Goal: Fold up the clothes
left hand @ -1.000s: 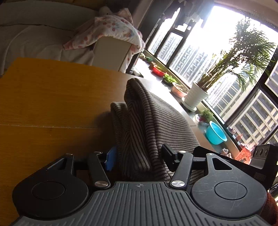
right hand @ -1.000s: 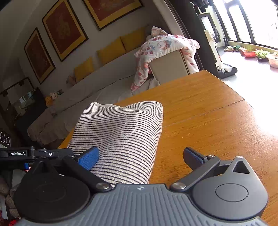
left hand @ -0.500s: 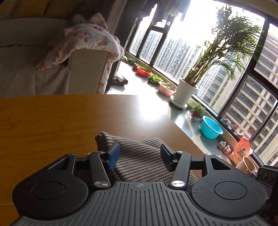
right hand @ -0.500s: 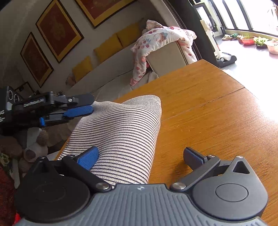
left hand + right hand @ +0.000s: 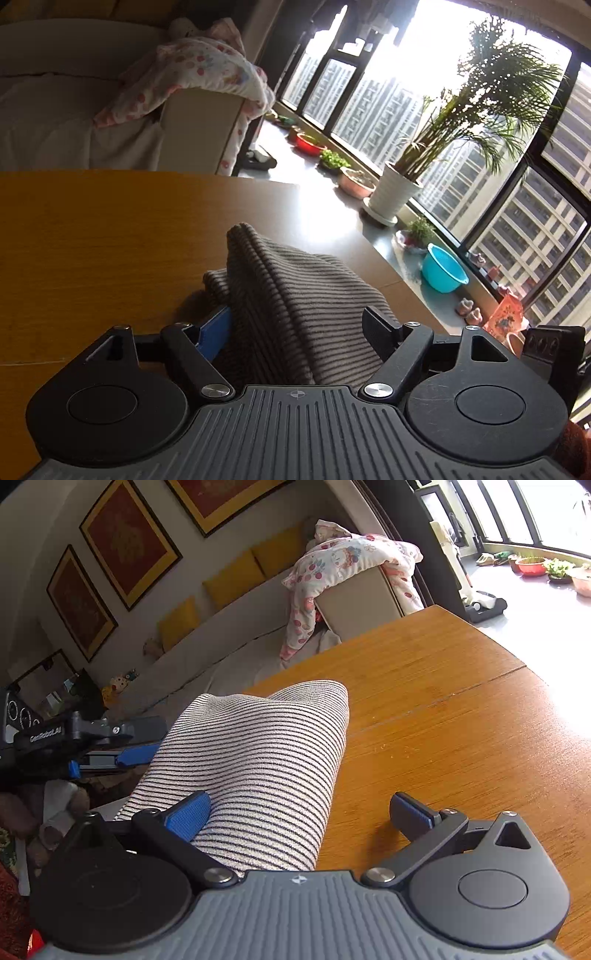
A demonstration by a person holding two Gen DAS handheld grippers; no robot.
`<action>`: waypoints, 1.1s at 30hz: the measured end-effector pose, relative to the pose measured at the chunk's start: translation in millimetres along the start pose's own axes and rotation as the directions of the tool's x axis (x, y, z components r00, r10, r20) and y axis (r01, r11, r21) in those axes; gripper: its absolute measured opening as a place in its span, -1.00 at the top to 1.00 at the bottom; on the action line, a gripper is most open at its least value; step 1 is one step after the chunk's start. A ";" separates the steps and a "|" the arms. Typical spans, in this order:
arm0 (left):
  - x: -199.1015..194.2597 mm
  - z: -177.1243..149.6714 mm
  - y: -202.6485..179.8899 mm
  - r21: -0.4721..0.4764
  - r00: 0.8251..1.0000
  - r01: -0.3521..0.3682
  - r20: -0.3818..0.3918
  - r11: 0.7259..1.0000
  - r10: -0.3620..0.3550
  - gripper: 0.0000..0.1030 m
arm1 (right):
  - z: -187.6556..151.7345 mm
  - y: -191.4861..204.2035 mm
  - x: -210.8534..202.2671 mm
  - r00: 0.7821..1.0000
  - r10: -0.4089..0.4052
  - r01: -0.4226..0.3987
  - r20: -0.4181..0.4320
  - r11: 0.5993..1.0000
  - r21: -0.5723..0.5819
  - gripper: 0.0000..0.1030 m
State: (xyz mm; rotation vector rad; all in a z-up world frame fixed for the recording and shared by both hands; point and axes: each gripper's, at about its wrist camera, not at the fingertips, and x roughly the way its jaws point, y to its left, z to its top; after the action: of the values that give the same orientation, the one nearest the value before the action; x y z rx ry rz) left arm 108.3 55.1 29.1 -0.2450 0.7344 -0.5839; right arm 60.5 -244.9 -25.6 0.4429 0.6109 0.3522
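A folded striped knit garment [image 5: 266, 760] lies on the wooden table [image 5: 461, 746]; it also shows in the left wrist view [image 5: 295, 295], bunched and raised between the fingers. My left gripper [image 5: 295, 328] is open with the garment's edge between its spread fingers, not clamped. My right gripper [image 5: 299, 812] is open wide; the garment lies against its left pad [image 5: 188, 816], and its right pad [image 5: 410, 814] is over bare table. The left gripper also shows in the right wrist view [image 5: 122, 755], at the garment's far left side.
A sofa with a floral blanket [image 5: 354, 565] stands beyond the table's far edge. Potted plants [image 5: 399, 184] and a blue basin [image 5: 443, 273] line the window ledge past the table's right edge. Stuffed toys [image 5: 55, 812] lie at the left.
My left gripper moved and tilted; the garment's edge, which had dropped low between its fingers, is raised again. The right gripper stayed open and almost still.
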 end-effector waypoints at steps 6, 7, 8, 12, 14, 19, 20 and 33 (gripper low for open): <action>-11.3 -29.9 -16.9 0.028 1.000 0.023 -0.022 0.999 -0.023 0.06 | -1.1 7.4 4.2 1.000 -0.005 0.005 -0.015 1.000 -0.012 -1.00; -13.2 -29.2 -15.7 -0.013 0.998 0.068 -0.010 0.998 -0.069 0.12 | -1.2 7.9 5.5 1.000 0.015 -0.016 -0.025 1.000 -0.013 -1.00; -14.9 -28.4 -14.8 -0.041 0.995 0.102 0.003 0.994 -0.102 0.13 | -1.2 8.4 6.7 0.999 0.035 -0.036 -0.034 0.999 -0.014 -1.00; -10.5 -37.0 -14.8 0.026 1.000 -0.003 0.007 1.000 0.002 0.12 | -2.0 11.7 7.3 0.998 0.035 -0.037 -0.043 0.999 -0.032 -1.00; -7.0 -47.0 -7.2 0.032 0.999 -0.049 -0.003 0.998 0.049 -0.05 | -2.4 12.2 7.0 0.998 0.035 -0.037 -0.044 0.999 -0.032 -1.00; -8.8 -51.1 1.8 0.011 0.999 -0.044 0.003 0.999 0.044 -0.14 | 2.2 17.7 9.9 0.992 0.073 -0.080 -0.103 0.995 -0.058 -1.00; -8.7 -50.8 3.1 0.011 0.999 -0.041 0.002 0.999 0.041 -0.14 | 5.6 19.1 11.0 0.988 0.088 -0.097 -0.129 0.993 -0.064 -1.00; -2.9 -48.1 31.9 -0.057 1.000 0.005 -0.013 0.998 -0.005 -0.38 | 74.5 -1.9 81.7 0.946 0.192 -0.177 -0.262 0.981 0.080 -0.77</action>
State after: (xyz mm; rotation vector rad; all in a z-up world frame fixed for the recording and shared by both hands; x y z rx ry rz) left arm 86.5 82.3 -17.1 -0.2960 0.7638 -0.5704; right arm 169.3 -232.3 -10.4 0.5115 0.8474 0.5819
